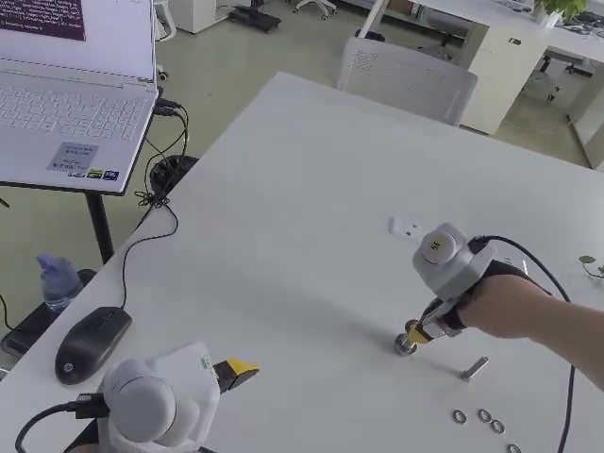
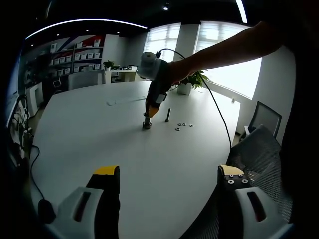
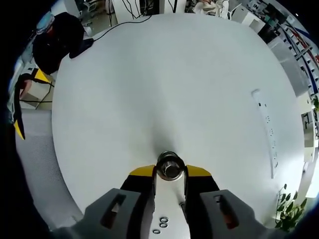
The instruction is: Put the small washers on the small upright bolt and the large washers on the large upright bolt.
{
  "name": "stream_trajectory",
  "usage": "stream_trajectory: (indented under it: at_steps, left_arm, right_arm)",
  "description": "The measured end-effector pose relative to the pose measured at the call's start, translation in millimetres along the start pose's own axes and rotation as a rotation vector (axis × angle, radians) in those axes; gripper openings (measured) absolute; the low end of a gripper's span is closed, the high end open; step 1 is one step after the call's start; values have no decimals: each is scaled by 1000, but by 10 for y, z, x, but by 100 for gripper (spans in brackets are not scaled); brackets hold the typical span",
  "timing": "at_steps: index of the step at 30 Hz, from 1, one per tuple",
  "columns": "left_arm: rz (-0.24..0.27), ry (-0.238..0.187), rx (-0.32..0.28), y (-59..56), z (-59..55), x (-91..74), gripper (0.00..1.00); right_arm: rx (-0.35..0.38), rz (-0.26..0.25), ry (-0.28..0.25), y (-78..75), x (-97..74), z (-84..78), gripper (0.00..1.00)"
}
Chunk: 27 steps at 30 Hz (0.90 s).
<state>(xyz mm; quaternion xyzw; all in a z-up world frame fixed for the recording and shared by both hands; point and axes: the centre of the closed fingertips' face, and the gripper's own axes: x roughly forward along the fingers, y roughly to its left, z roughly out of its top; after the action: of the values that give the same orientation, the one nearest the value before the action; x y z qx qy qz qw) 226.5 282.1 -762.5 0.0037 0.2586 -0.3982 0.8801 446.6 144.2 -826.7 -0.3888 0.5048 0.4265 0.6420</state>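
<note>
The white table [image 1: 311, 189] spreads far beyond both claws, which leaves the right gripper [image 1: 422, 332] free to come straight down from above. The left gripper [image 2: 169, 174] hangs low at the near edge with its jaws spread wide on nothing, well apart from the work and aimed at it, probably parked so that it does not crowd the other arm. The right claw's jaws stand narrow. The large upright bolt [image 3: 169, 167] sits directly between their yellow tips, and they flank its top so closely that they seem to touch it. I cannot tell whether they clamp a washer or the bolt itself. This hold looks like the seating of a large washer over the shaft. The small upright bolt [image 1: 475, 367] stands just beside this claw, on its outer side. The loose small washers [image 1: 484, 416] lie in a cluster beyond that bolt, near enough for a short reach later
</note>
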Motion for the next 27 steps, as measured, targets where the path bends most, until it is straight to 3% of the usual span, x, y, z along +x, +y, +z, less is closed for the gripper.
stream_trajectory:
  at_steps: [27]
  left_arm:
    - [-12, 5, 10, -41, 8, 33, 80]
  right_arm:
    - [0, 2, 10, 37, 227, -28, 21]
